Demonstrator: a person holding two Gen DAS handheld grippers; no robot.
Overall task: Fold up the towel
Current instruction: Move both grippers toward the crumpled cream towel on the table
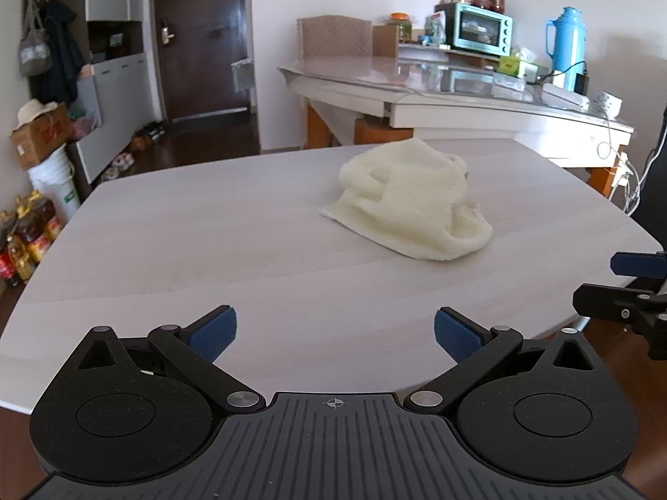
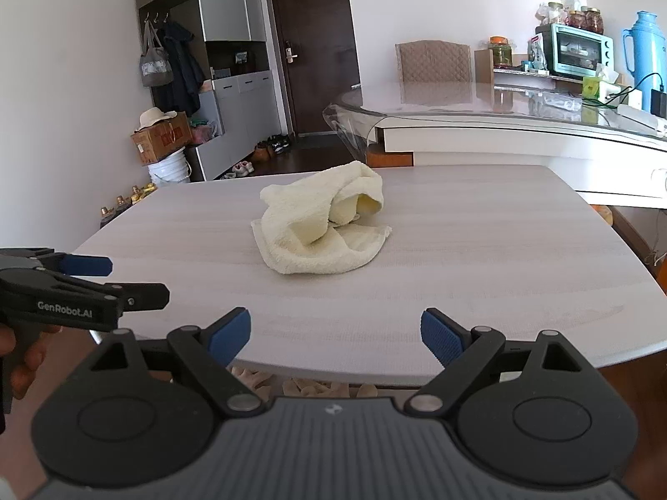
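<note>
A cream towel [image 1: 412, 200] lies crumpled in a heap on the pale wood-grain table [image 1: 208, 250], right of centre in the left wrist view. The right wrist view has the same towel [image 2: 321, 225] near the middle of the table [image 2: 500, 258]. My left gripper [image 1: 335, 333] hovers over the table's near edge, open, nothing between its blue pads, well short of the towel. My right gripper [image 2: 335, 335] is open too, at the near edge, empty. Each gripper shows at the side of the other's view: the right gripper [image 1: 625, 287], the left gripper [image 2: 96, 279].
Behind the table stands a glass-topped counter [image 1: 458, 83] with a teal oven [image 1: 479, 29] and a blue thermos [image 1: 567, 41]. A chair back [image 2: 433, 60] shows beyond. Boxes, a bucket and bottles [image 1: 29, 233] crowd the floor at left. A hand [image 2: 25, 358] holds the left gripper.
</note>
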